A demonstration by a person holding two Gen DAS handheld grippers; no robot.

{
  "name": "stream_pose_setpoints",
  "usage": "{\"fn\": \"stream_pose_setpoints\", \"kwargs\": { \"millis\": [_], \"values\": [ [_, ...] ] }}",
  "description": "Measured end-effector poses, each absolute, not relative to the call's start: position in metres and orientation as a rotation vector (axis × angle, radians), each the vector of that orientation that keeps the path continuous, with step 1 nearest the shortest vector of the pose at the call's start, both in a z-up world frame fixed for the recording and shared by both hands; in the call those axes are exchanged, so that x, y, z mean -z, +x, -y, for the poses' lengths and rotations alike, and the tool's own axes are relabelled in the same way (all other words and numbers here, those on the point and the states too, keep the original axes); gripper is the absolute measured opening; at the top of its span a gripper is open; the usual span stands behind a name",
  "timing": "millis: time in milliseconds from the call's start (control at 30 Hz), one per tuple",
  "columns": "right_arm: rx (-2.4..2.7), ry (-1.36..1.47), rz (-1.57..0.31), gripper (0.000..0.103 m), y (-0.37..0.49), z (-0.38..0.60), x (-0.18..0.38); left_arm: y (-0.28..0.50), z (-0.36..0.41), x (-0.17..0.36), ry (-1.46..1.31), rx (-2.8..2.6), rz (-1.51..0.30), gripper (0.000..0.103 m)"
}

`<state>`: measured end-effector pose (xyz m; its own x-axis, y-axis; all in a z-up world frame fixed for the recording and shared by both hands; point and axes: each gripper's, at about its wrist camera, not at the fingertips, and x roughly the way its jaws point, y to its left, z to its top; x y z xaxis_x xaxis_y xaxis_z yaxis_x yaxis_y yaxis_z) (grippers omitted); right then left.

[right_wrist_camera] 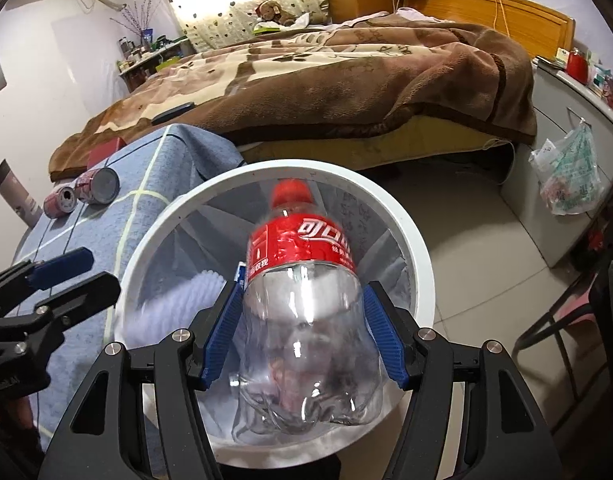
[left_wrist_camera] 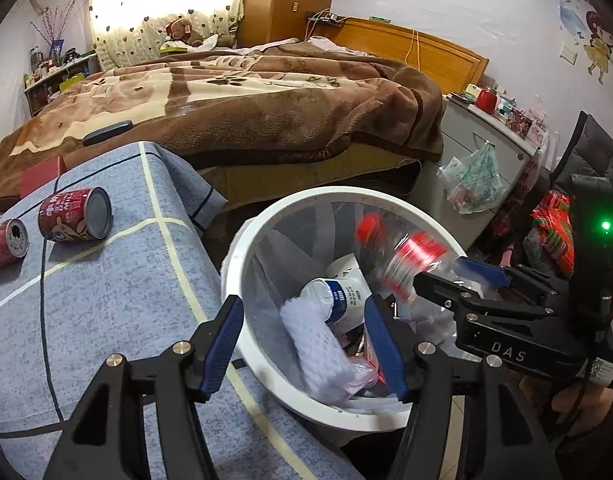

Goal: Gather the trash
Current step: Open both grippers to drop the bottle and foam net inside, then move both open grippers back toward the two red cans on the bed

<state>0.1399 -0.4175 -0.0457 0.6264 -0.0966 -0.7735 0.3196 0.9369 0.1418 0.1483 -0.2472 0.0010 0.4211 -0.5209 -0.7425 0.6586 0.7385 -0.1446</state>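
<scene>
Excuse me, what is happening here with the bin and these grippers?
A person is collecting trash with two handheld grippers. The right gripper has an empty cola bottle between its pads above the white bin. The left gripper is open and empty over the bin. Two red cans lie on the blue cloth.

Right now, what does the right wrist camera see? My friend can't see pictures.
The right gripper holds a clear plastic bottle with a red label and cap over a white trash bin. Two red cans lie on a blue-covered table left of it.
</scene>
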Motion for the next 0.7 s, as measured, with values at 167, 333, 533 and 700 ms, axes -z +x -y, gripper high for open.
{"fn": "stream_pose_setpoints", "kwargs": {
  "millis": [167,333,533,700],
  "values": [
    [0.250,0.267,-0.833,0.064,0.136,0.418,0.038,0.148,0.242,-0.005,0.162,0.745,-0.855,0.067],
    [0.259,0.264,-0.820,0.064,0.135,0.417,0.033,0.147,0.236,-0.008,0.154,0.738,-0.847,0.067],
    [0.254,0.259,-0.814,0.064,0.135,0.410,0.030,0.146,0.225,-0.014,0.141,0.726,-0.830,0.067],
    [0.236,0.265,-0.790,0.064,0.135,0.404,0.024,0.146,0.210,-0.019,0.125,0.706,-0.816,0.067]
  ]
}}
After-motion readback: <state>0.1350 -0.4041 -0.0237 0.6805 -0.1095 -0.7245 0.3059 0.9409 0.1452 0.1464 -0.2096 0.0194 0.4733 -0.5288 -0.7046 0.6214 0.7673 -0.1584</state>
